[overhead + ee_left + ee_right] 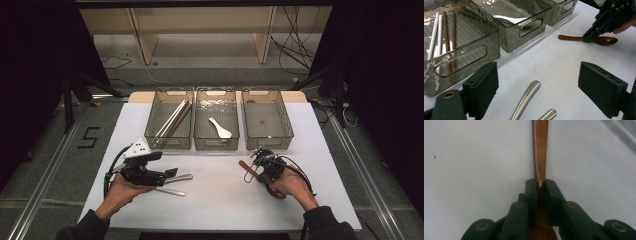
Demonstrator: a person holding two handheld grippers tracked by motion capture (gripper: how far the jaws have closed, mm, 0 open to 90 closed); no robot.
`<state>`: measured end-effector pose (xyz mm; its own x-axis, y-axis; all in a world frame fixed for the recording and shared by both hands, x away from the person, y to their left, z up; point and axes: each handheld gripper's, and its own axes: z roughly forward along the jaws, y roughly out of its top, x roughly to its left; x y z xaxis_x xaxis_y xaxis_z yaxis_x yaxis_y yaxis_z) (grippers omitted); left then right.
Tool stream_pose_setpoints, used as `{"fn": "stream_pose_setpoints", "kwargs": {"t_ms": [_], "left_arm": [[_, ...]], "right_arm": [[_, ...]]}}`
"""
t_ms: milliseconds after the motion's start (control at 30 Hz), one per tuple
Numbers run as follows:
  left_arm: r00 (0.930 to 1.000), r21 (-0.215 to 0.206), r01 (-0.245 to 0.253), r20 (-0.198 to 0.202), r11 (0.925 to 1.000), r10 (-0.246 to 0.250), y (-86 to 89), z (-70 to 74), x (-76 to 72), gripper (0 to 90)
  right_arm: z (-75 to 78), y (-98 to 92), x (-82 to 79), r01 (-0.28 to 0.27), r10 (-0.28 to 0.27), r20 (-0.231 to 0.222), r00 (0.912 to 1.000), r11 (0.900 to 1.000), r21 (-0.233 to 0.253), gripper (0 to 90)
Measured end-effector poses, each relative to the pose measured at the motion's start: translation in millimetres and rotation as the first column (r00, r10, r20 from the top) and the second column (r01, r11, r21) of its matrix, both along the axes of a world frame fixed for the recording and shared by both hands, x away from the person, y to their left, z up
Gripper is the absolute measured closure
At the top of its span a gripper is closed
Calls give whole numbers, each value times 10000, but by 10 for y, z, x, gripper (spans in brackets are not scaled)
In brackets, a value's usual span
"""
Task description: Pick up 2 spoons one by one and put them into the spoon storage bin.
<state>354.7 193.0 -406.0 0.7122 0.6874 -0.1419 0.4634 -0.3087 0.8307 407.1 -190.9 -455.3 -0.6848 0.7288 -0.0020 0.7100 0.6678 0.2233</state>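
Right gripper has its jaws pinched tight on the neck of the wooden spoon, handle running off toward twelve o'clock in the right gripper view. From the high view that spoon lies on the white table at about four o'clock of centre, just in front of the right-hand bin, the bowl tucked under the hand. A grip near the bowl looks chosen so the long handle balances and can swing forward into a bin.

Left gripper sits with its pads spread wide, nothing between them, poised over two steel handles lying at eight o'clock on the table. That reads as lining up for the next pick.

Behind, the left bin already holds chopsticks, and the middle bin a white spoon. Sorting by kind, it seems, so the wooden spoon likely belongs at twelve o'clock with the white one.
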Motion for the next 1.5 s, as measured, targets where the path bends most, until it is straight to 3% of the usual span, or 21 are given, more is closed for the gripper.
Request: {"fn": "stream_pose_setpoints", "kwargs": {"t_ms": [233, 367, 533, 900, 1133, 1400, 1500], "left_arm": [[10000, 34, 14, 18, 10000, -14, 6, 0, -2, 161], [10000, 3, -3, 22, 10000, 3, 6, 1, -2, 162], [10000, 28, -34, 30, 10000, 34, 15, 1, 1, 161], [10000, 76, -33, -42, 10000, 33, 19, -9, 10, 161], [9997, 35, -224, -49, 9997, 224, 52, -13, 37, 161], [9988, 71, -478, -140, 9988, 479, 126, -26, 79, 161], [9985, 74, -510, -179, 9987, 511, 143, -30, 89, 161]], "right_arm": [[8, 7, -15, -260, 260, 125, 9996, 9996, -54, 827], [51, 14, -35, -403, 400, 214, 9990, 9991, 152, 828], [137, -18, -48, -485, 452, 356, 9983, 9941, 975, 829], [378, -50, -37, -501, 294, 1075, 9938, 9794, 1957, 828], [551, 10, 54, -708, 244, 1917, 9812, 9684, 2391, 827], [726, 79, 218, -782, 109, 2492, 9684, 9619, 2620, 828], [779, 135, 302, -815, 136, 2585, 9659, 9638, 2539, 828]]}}
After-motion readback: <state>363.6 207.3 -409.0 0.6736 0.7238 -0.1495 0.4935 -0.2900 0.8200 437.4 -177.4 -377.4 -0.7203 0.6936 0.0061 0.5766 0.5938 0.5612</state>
